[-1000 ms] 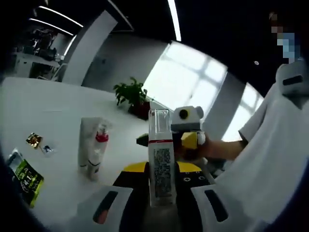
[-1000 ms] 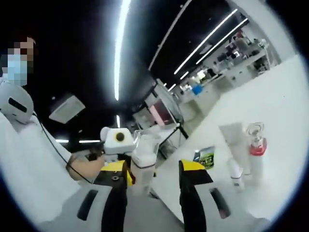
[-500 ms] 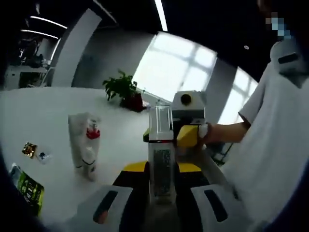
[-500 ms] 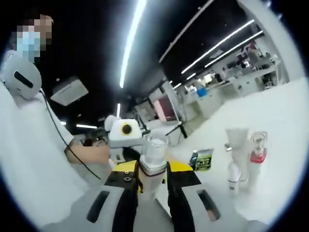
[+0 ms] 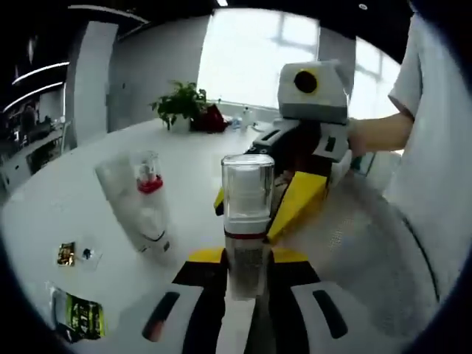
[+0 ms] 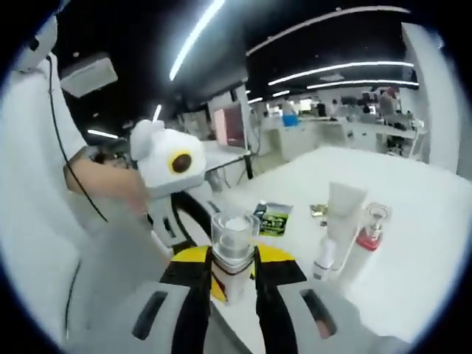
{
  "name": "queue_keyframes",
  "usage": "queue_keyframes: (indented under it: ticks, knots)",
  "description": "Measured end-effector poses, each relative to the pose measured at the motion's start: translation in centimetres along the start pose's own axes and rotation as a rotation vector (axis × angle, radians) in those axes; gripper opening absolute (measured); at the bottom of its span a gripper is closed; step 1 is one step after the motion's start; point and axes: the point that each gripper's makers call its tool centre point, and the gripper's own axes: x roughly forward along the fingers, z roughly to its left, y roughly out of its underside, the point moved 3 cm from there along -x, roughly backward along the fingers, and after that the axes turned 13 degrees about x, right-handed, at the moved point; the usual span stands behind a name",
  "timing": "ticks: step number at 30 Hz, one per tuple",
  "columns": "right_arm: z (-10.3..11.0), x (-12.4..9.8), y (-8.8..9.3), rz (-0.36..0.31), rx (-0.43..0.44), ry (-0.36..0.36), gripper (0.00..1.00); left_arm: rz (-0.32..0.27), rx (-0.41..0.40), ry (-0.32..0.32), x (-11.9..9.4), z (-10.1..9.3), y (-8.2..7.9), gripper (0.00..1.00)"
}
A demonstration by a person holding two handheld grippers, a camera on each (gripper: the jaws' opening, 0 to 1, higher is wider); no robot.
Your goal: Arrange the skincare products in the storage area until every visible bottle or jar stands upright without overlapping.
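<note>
A tall bottle (image 5: 246,236) with a clear cap and a red band stands upright between the yellow pads of my left gripper (image 5: 247,258), which is shut on it. My right gripper (image 5: 295,199) reaches in from the right, its yellow jaw against the bottle's upper part. In the right gripper view the same bottle (image 6: 234,251) sits clamped in my right gripper (image 6: 233,259), with the left gripper (image 6: 181,210) behind it. On the white table (image 5: 81,214) a white tube (image 5: 118,193) and a small spray bottle with a red collar (image 5: 153,210) stand side by side; the tube (image 6: 337,217) and spray bottle (image 6: 370,234) show at the right.
A green sachet (image 5: 77,317) and small foil packets (image 5: 68,254) lie on the table near its edge; the green sachet (image 6: 274,218) lies beyond the bottle. A potted plant (image 5: 183,109) stands at the far side. A person's arm and white sleeve (image 5: 435,147) are at the right.
The right gripper, open a second ago, has shut on the bottle that the left gripper holds. Both cameras have tilted down, bringing more table into view.
</note>
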Motion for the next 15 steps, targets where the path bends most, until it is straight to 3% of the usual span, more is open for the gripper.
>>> queue_keyframes:
  ticks: [5,9,15]
  knots:
    - [-1.2,1.0,1.5,0.071,-0.073,0.117,0.22,0.043,0.100,-0.007,1.7,0.8,1.8,0.23]
    - [-2.0,1.9,2.9,0.141,-0.141,0.186,0.21,0.061,0.124,0.003,3.1,1.1,3.3,0.23]
    - [-3.4,3.2,4.6,0.183,-0.109,0.240,0.22,0.101,0.135,0.018,4.3,1.5,4.6,0.22]
